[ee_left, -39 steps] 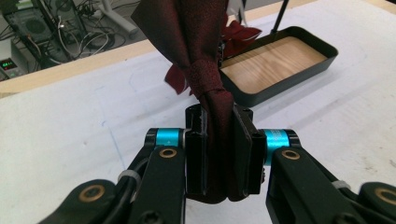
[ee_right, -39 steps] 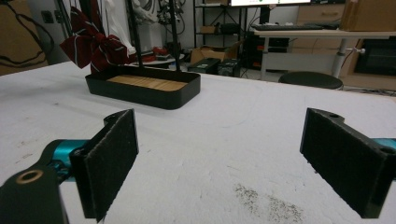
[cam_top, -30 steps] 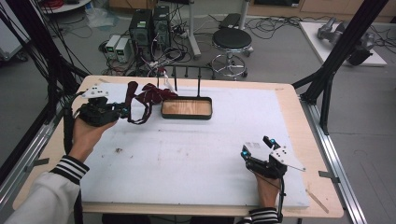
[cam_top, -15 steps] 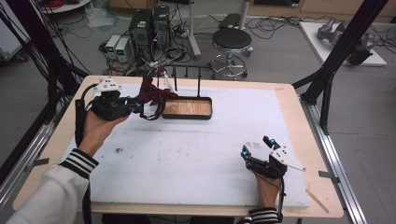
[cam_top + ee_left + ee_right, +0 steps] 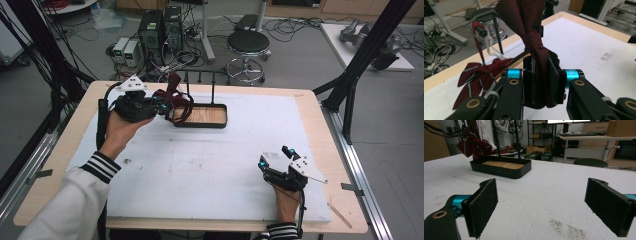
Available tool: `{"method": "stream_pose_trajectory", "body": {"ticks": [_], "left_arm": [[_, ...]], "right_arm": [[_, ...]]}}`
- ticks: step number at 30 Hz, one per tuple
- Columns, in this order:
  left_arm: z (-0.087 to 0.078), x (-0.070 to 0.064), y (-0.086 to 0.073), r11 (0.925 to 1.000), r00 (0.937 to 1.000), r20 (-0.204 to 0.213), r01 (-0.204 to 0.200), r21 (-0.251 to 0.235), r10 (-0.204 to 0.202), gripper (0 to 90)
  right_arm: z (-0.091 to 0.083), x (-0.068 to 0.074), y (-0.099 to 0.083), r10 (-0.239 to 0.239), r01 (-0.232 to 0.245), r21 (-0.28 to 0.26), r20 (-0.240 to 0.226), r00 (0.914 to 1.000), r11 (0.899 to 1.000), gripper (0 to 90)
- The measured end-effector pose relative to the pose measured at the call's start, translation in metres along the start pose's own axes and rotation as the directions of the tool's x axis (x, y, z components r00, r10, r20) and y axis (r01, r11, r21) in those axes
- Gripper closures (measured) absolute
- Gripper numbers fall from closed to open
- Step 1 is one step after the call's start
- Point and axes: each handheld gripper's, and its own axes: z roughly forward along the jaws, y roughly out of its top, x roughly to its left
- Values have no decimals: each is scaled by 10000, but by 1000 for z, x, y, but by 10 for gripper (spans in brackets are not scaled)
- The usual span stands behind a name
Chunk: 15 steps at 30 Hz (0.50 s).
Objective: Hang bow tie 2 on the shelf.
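From above, my left gripper (image 5: 162, 106) holds a dark red tie (image 5: 176, 96) at the far left of the table, beside the rack (image 5: 200, 80) and tray (image 5: 200, 125). The left gripper view has the jaws clamped just below the tie's knot, a striped bow tie (image 5: 480, 72) already hung; I should lift clear before hooking. My right gripper (image 5: 544, 207) rests near right, jaws wide apart, holding nothing.
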Motion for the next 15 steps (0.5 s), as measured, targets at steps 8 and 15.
{"method": "stream_pose_trajectory", "body": {"ticks": [8,15], "left_arm": [[13,-5,12,9997,9999,131,-31,-253,35,762],[22,-8,23,9990,9997,235,-53,-440,63,762]], "right_arm": [[0,0,0,65,-65,-1,1,10000,10000,107],[0,0,0,44,-44,-27,21,10000,10000,107]]}}
